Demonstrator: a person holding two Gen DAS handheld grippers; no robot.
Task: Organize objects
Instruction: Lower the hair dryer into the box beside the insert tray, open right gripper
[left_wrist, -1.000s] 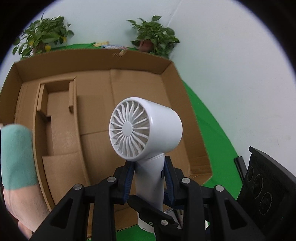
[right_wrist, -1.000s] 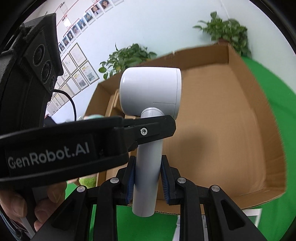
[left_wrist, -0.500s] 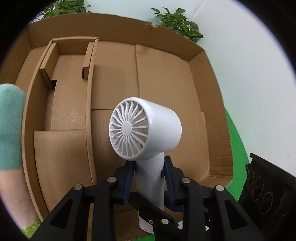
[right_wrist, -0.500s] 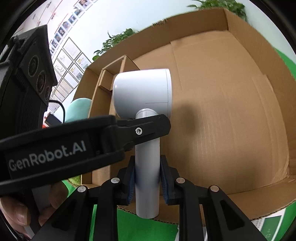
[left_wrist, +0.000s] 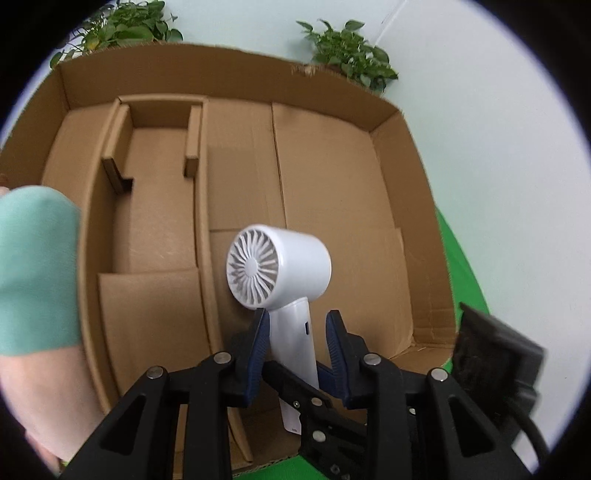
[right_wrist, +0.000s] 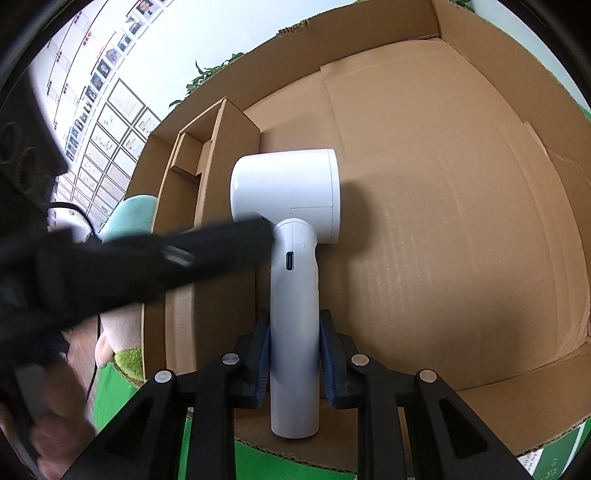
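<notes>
A white handheld fan (right_wrist: 291, 229) with a round slatted head (left_wrist: 255, 273) is held upright over a large brown cardboard box (left_wrist: 332, 177). My right gripper (right_wrist: 294, 332) is shut on the fan's handle. My left gripper (left_wrist: 297, 332) is open: its blue pads stand apart on either side of the handle, clear of it. In the right wrist view the left gripper's fingers (right_wrist: 221, 243) sit blurred just left of the fan's neck.
A narrow cardboard divider compartment (left_wrist: 155, 192) sits in the box's left part. A person's arm in a teal sleeve (left_wrist: 33, 266) is at the box's left edge. Green cloth (left_wrist: 461, 273) lies around the box. Potted plants (left_wrist: 347, 51) stand behind it.
My left gripper has opened and let go of the fan's handle and is pulling back. The fan has come lower into the box, still held by my right gripper.
</notes>
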